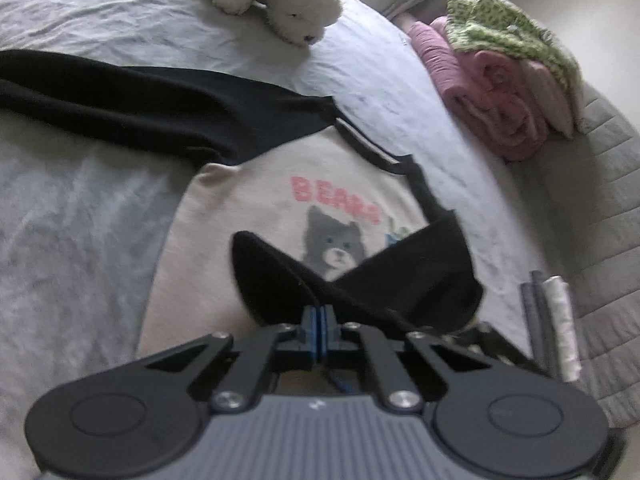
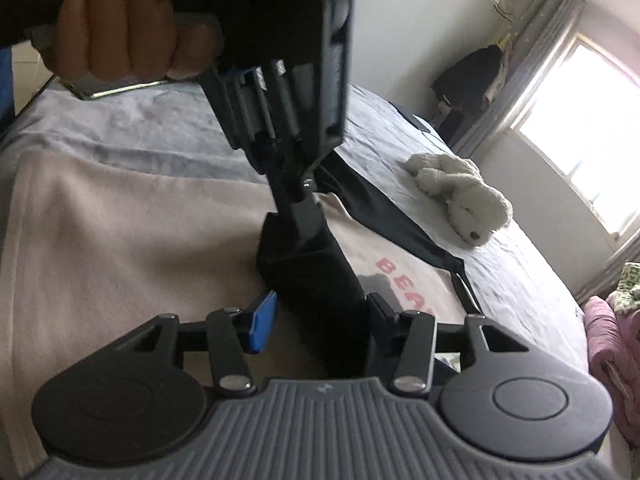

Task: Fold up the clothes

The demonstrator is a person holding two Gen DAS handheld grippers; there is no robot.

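A beige sweatshirt (image 1: 248, 216) with black sleeves and a pink "BEARS" print over a grey bear lies flat on the bed. One black sleeve (image 1: 140, 100) stretches out to the left. The other black sleeve (image 1: 400, 280) is folded across the chest. My left gripper (image 1: 320, 312) is shut on its cuff end. In the right wrist view the left gripper (image 2: 298, 216), held by a hand (image 2: 120, 32), pinches that sleeve (image 2: 316, 280) from above. My right gripper (image 2: 322, 318) stands open astride the same sleeve, and its blue pads (image 2: 262, 322) are not clearly pressing on it.
A white plush toy (image 1: 280, 4) lies on the pale blue sheet (image 1: 80, 200) beyond the sweatshirt. A pile of pink and green folded clothes (image 1: 500, 92) sits on a grey quilted surface (image 1: 592, 200) at the right. A bright window (image 2: 592, 128) and hanging dark clothes (image 2: 468, 76) are at the far wall.
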